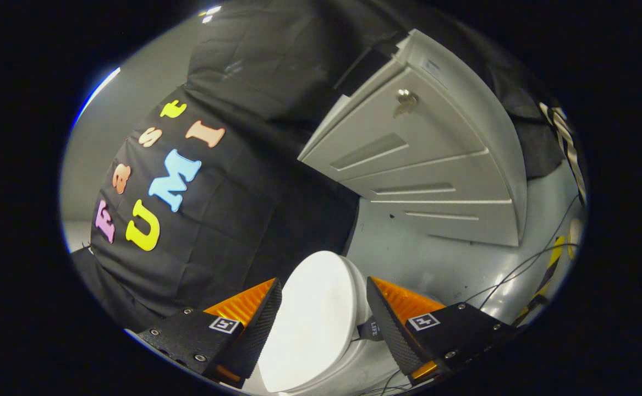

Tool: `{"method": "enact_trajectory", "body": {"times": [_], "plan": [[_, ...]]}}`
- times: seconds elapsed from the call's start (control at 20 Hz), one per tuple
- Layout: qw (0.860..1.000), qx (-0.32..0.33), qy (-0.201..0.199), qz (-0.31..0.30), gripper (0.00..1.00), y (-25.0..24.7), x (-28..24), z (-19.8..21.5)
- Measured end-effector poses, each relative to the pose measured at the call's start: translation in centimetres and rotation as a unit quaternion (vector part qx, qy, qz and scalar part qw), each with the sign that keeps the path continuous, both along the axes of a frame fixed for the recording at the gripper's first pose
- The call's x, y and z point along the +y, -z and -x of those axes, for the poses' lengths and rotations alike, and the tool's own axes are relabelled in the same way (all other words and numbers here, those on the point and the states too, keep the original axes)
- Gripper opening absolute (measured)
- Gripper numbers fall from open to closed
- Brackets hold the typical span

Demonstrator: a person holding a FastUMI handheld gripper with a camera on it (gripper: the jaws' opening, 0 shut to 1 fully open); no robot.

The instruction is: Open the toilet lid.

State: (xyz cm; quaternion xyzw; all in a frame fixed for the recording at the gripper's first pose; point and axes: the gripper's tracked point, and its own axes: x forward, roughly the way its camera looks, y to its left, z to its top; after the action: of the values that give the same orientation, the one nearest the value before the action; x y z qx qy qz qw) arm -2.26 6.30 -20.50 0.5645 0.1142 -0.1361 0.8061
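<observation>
The white toilet lid point(312, 319) lies between my two fingers, a smooth oval that looks down on the bowl rim point(360, 300). My gripper point(323, 286) is open, with its fingers point(260, 324) spread to either side of the lid and no finger pressing on it. The lid's far end reaches just past the fingertips. Its near end is hidden below the fingers. The whole view is tilted.
A grey panelled cabinet door point(431, 181) with a round metal knob point(406, 99) stands beyond the toilet. Thin cables point(524, 269) run over the shiny grey floor point(442, 264) beside it. The black cloth wall point(232, 220) hangs behind the toilet.
</observation>
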Motion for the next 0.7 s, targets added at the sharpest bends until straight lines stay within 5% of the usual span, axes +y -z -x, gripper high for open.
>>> {"method": "enact_trajectory", "body": {"times": [0.3, 0.45, 0.7], "plan": [[0.995, 0.011, 0.034, -0.096, 0.93, 3.1, 1.4, 0.9], [0.994, 0.019, 0.054, -0.091, 0.86, 4.2, 0.5, 1.1], [0.989, 0.05, 0.016, -0.136, 0.86, 6.6, 2.6, 1.8]]}}
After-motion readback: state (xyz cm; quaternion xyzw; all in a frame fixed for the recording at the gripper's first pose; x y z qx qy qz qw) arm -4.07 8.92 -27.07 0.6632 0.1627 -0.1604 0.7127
